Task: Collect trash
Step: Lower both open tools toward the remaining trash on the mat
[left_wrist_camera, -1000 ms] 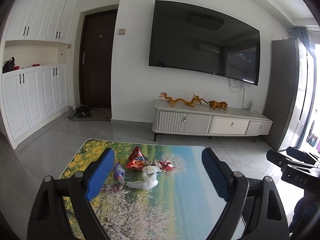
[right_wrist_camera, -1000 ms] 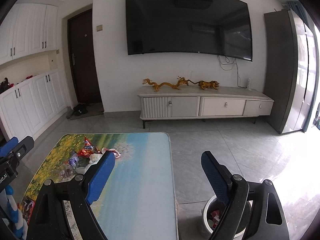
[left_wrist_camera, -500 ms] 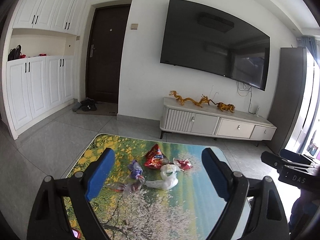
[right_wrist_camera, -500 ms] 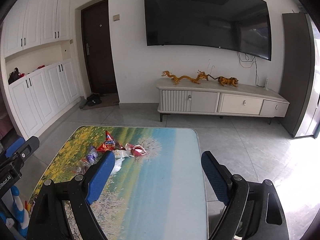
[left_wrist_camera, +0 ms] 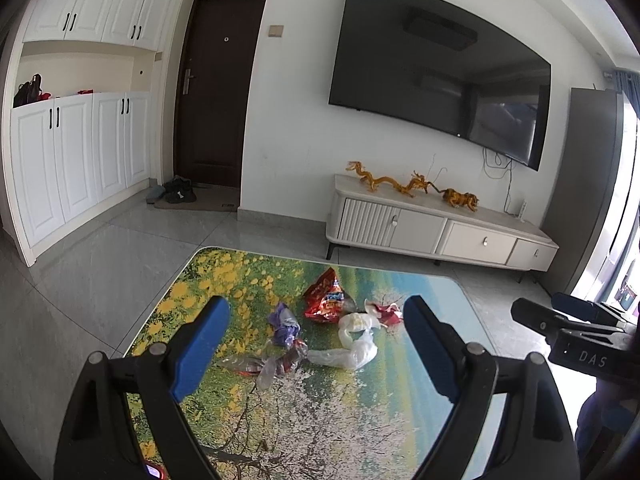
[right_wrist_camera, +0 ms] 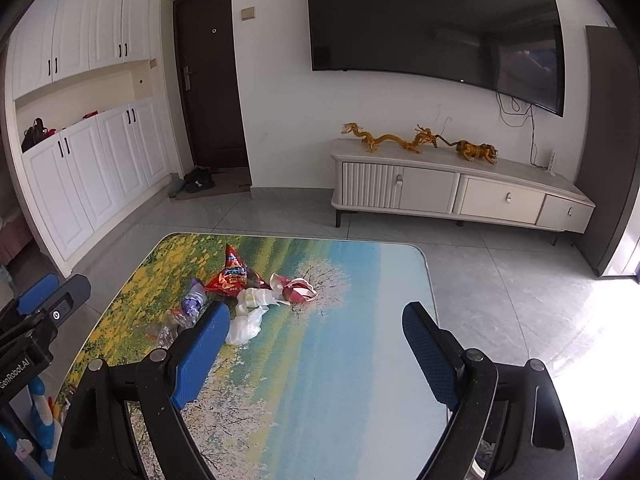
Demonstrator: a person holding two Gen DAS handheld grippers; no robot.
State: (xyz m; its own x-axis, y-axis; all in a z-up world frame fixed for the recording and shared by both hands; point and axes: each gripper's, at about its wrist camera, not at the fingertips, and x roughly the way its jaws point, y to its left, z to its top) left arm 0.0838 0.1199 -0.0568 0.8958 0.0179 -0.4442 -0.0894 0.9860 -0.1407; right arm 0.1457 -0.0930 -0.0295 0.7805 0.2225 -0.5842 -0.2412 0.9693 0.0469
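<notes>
Jaws wide apart and empty on both units; left wrist view first: left gripper (left_wrist_camera: 316,344) hangs over the near part of the low table with a printed landscape top (left_wrist_camera: 432,304), blue pads framing the litter pile without touching it, so the spread looks like a pre-set for a grab, not a hold. Pile sits mid-table, all loose on the surface: red crinkled snack wrapper (left_wrist_camera: 326,298) farthest, purple-and-clear crushed plastic bottle (left_wrist_camera: 282,340) to its left and nearer, white crumpled plastic bag (left_wrist_camera: 354,344) just right of the bottle, small red-and-white torn packet (left_wrist_camera: 384,312) beside the bag. Black body of the other unit pokes in at the right edge. Right wrist view: right gripper (right_wrist_camera: 316,344) is over bare tabletop, pile off to its left near the left pad, well short of contact; same wrapper (right_wrist_camera: 232,276), bag (right_wrist_camera: 248,320), packet (right_wrist_camera: 296,290), bottle (right_wrist_camera: 192,304) partly hidden behind the pad. My read: left is better lined up for first pick, bottle or bag closest; thin film may slip or drag neighbours
</notes>
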